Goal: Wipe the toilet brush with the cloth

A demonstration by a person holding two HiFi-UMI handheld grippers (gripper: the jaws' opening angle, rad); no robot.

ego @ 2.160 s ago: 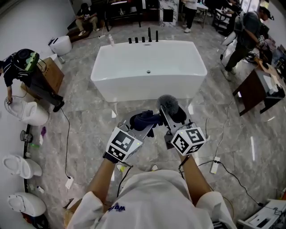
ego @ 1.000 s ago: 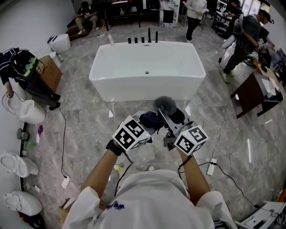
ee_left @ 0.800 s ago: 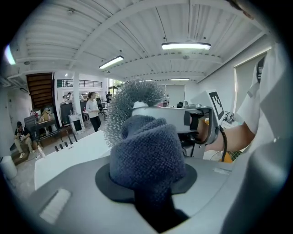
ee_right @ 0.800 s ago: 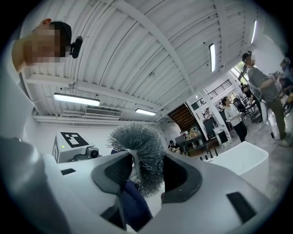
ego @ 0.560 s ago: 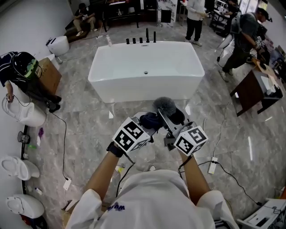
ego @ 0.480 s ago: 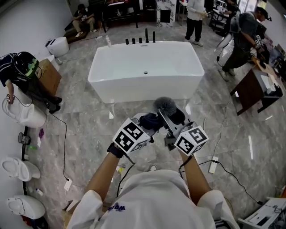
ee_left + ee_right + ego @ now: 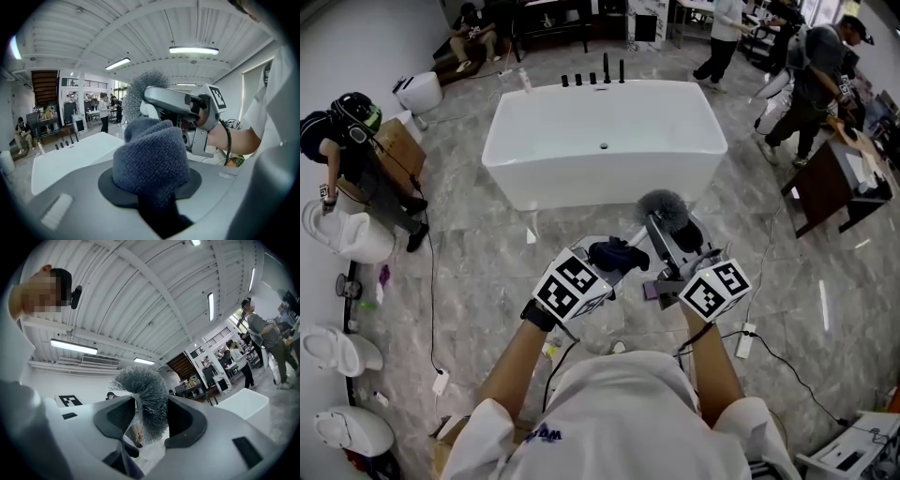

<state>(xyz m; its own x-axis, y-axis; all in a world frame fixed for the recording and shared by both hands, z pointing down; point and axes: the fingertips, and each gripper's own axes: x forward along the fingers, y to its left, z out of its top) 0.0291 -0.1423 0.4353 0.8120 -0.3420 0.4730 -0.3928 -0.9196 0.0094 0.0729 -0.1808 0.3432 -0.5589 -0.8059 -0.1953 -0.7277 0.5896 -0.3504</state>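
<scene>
White bathtub (image 7: 600, 183) on grey marble floor (image 7: 478, 262) — toilets (image 7: 347, 246) at left, dark desk (image 7: 830, 192) at right

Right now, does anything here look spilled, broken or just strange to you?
Nothing looks spilled or broken. The toilet brush is held in mid-air, bristles up, with the cloth bunched beside it. The only untidy bit is a power strip lying loose on the floor.
</scene>
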